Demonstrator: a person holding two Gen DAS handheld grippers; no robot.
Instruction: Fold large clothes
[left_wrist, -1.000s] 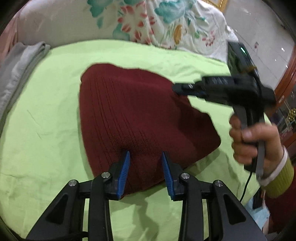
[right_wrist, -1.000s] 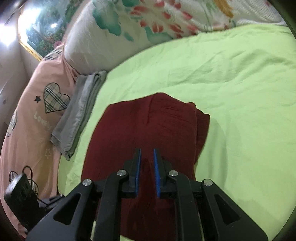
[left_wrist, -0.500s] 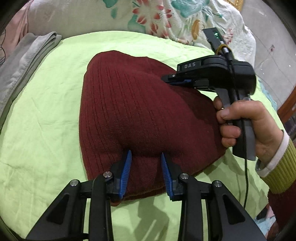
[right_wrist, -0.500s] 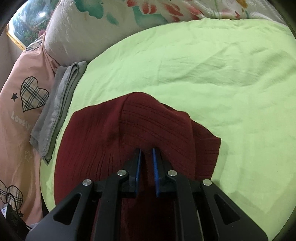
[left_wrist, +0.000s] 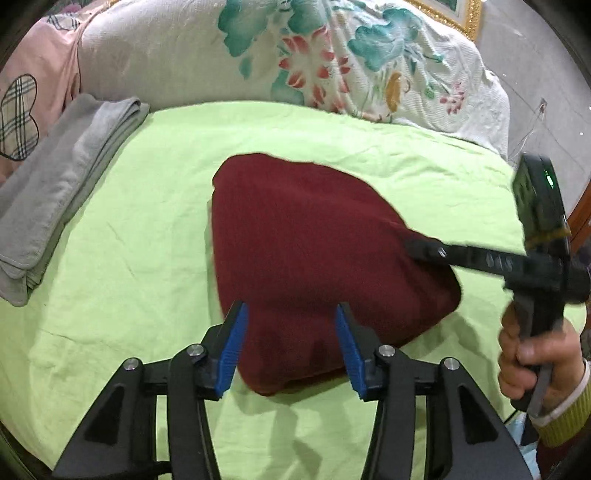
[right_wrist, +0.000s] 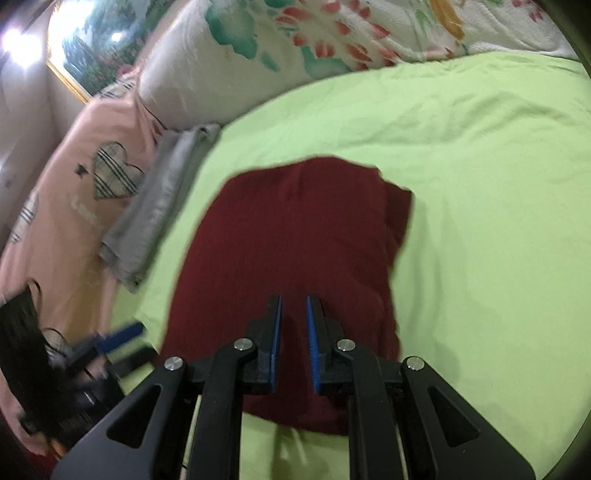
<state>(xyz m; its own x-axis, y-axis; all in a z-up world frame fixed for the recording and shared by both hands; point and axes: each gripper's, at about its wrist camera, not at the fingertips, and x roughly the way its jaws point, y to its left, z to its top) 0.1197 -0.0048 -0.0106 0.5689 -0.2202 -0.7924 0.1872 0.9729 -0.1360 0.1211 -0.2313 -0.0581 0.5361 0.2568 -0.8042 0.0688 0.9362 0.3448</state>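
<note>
Sweater (left_wrist: 306, 251) lies folded mid-bed (left_wrist: 140, 258); our left tool (left_wrist: 290, 341) has just let go, jaws opening and empty above its near edge, while the right tool (right_wrist: 293, 339), nearly closed on nothing, has pulled back. We judge the fold done.

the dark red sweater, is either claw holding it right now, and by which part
Neither appears to hold it. The left claw is opening, its blue pads straddling the near edge of the folded dark red sweater without pinching it. The right claw is nearly closed above it, nothing between its pads.
</note>
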